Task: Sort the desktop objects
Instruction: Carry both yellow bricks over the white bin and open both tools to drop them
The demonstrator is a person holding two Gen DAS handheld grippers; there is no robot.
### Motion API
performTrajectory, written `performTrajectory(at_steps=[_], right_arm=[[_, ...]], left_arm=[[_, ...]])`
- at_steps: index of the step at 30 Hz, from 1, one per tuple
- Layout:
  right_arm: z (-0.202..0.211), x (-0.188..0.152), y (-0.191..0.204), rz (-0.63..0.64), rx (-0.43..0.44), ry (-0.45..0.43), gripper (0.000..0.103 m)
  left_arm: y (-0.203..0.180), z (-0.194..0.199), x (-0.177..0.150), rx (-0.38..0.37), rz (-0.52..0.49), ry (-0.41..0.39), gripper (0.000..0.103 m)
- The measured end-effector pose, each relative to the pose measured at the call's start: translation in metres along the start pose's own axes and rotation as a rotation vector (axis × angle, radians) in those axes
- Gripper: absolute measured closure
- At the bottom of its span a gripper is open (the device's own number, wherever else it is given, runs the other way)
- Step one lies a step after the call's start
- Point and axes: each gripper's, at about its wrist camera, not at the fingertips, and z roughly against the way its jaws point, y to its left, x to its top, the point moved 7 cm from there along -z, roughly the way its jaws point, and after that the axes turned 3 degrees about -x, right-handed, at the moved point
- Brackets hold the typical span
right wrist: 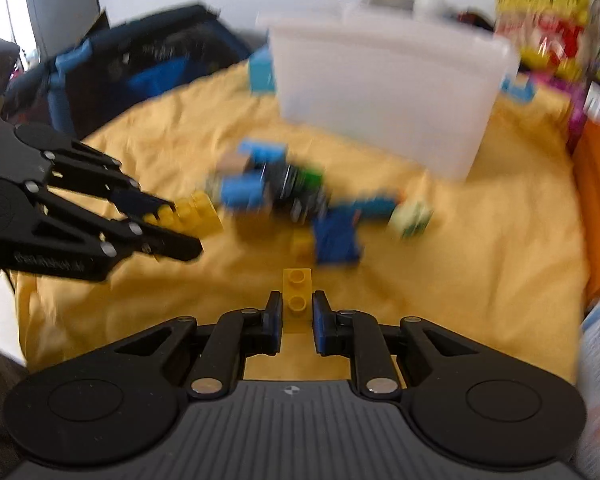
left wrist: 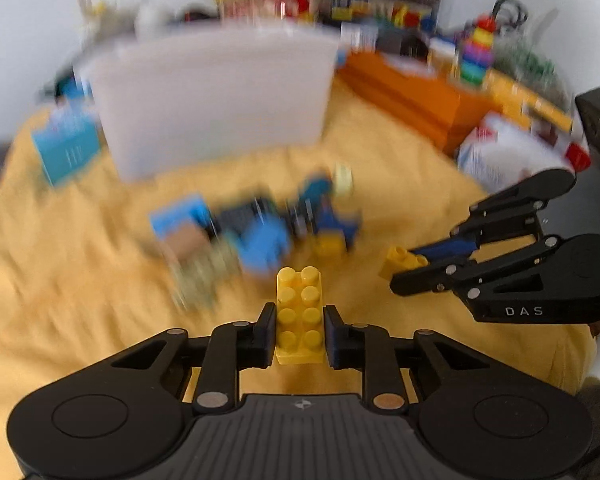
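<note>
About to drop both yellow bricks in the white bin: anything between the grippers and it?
Yes. A blurred pile of blue and dark toys lies on the yellow cloth between both held bricks and the white bin. Carry them over it.

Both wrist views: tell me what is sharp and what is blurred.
Left wrist view: the left tool and its large yellow brick are sharp; the white bin and toy pile are motion-smeared. Right wrist view: the right tool and small yellow brick are crisp, the pile and bin streaked; fisheye bends the edges.
</note>
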Motion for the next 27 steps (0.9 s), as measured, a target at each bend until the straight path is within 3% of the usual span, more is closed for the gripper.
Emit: performTrajectory(at_steps=[7, 10, 13, 18, 23, 24, 27], right_arm=[[0.031, 0.104, -0.043, 0.022, -0.148, -0.239, 0.086], [0.032, 0.145, -0.061, 0.024, -0.216, -0.305, 0.086], [0.026, 0.178, -0.077, -0.011, -0.255, -0.336, 0.086], [-0.009, 0.201, -0.099, -0.104, -0.256, -0.292, 0.086], [-0.047, 0.188, -0.106, -0.14, -0.274, -0.178, 0.081], [-0.051, 0.185, -0.107, -0.142, -0.28, -0.165, 0.074], [-0.044, 0.178, -0.103, -0.133, -0.266, -0.182, 0.072]], left_arm=[[0.037, 0.043, 0.119, 0.081, -0.067, -0.267, 0.076], [0.055, 0.048, 0.173, 0.106, -0.07, -0.356, 0.076], [0.069, 0.041, 0.215, 0.143, -0.084, -0.394, 0.076], [0.098, -0.001, 0.246, 0.183, -0.058, -0.343, 0.076], [0.113, -0.053, 0.237, 0.208, -0.036, -0.217, 0.074], [0.113, -0.058, 0.234, 0.212, -0.038, -0.2, 0.07], [0.108, -0.056, 0.226, 0.195, -0.045, -0.201, 0.054]])
